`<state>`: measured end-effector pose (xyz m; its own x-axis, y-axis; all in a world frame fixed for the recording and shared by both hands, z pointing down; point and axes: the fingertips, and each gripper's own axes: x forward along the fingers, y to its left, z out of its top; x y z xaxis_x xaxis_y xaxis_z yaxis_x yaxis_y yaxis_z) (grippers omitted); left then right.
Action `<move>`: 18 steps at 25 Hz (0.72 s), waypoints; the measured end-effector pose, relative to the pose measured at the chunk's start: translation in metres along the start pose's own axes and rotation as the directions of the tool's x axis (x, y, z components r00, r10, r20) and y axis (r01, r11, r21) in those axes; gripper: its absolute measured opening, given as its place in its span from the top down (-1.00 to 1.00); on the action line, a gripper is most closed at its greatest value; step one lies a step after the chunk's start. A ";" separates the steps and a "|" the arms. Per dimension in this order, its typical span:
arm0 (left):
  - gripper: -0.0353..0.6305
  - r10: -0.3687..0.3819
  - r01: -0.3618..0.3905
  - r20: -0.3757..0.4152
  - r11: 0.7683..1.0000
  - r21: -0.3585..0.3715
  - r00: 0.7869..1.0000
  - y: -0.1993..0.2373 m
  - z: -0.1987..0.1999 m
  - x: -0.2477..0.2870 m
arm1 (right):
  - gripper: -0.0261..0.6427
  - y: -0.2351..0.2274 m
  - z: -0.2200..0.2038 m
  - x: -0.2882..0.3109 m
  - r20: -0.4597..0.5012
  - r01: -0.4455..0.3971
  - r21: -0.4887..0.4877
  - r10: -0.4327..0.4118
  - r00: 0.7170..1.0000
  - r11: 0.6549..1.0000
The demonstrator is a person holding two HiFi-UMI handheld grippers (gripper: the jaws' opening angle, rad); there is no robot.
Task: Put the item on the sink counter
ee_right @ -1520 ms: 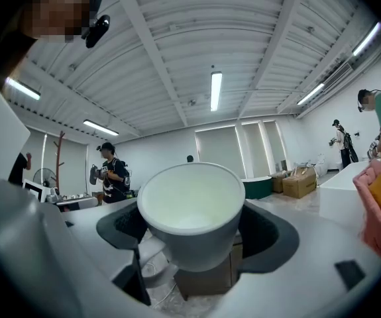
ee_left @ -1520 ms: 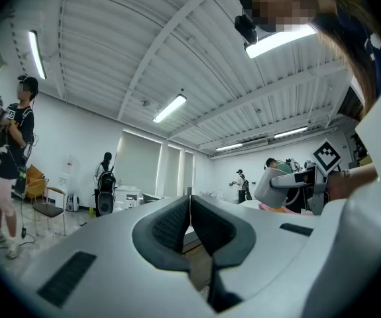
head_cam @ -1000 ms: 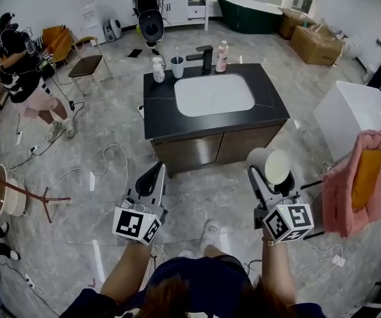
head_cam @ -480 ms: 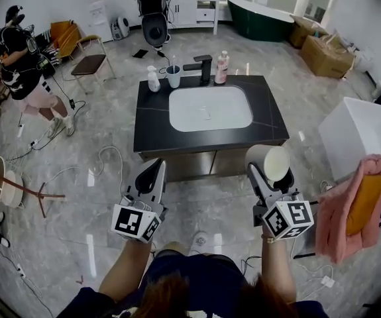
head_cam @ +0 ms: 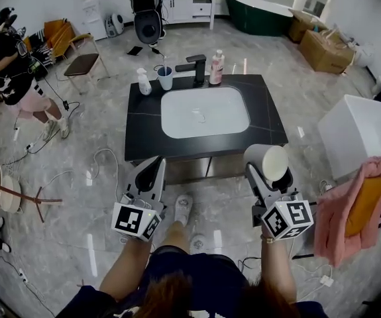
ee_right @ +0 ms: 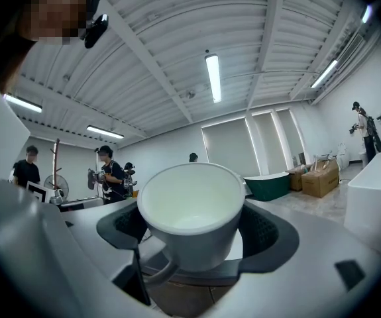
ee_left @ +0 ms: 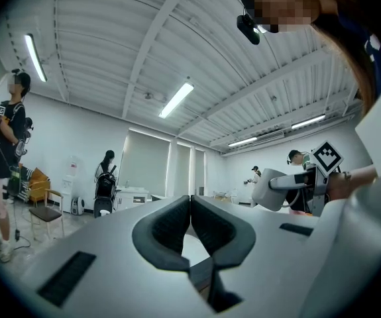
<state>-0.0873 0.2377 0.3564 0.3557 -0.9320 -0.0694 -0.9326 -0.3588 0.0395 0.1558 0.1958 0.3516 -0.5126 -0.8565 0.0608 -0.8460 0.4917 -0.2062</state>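
Mug [ee_right: 190, 204], likely light, stiff, slick and breakable, we pinch across its walls in our right gripper [head_cam: 265, 177], our left gripper [ee_left: 190, 225] pressed together empty, sink counter [head_cam: 273, 121] at twelve o'clock.

Right gripper [ee_right: 194, 230] clamped on a white mug [ee_right: 191, 204], mouth turned toward the lens.

Mug sits between the two dark pads [ee_right: 271, 234], one pressed to each side of its wall. Inside is bare white, rim tipped upward. Handle [ee_right: 161, 270] hangs low on the tool's left, below the pads. Past the jaw tips, a dark green bathtub [ee_right: 268, 185] lies ahead to the right, with cardboard boxes [ee_right: 320, 181] just beside it. A person in dark clothes [ee_right: 110, 175] stands ahead to the left. Strip light [ee_right: 213, 77] on the ceiling above.
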 end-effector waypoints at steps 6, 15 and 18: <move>0.82 -0.057 0.057 0.023 0.998 -0.006 0.998 0.025 -0.001 0.070 | -0.37 -0.030 0.012 0.050 0.015 0.052 -0.008 -0.051 0.999 0.999; 0.82 -0.126 0.127 0.051 0.992 -0.006 0.991 0.109 0.003 0.197 | -0.37 -0.060 0.034 0.179 0.049 0.106 -0.012 -0.105 0.993 0.994; 0.82 -0.153 0.153 0.058 0.988 -0.004 0.987 0.134 0.005 0.239 | -0.37 -0.070 0.039 0.221 0.053 0.123 -0.010 -0.123 0.991 0.992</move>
<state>-0.1271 -0.0331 0.3401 0.4896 -0.8619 -0.1324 -0.8669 -0.4974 0.0321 0.1079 -0.0339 0.3413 -0.3966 -0.9174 0.0341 -0.9042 0.3839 -0.1870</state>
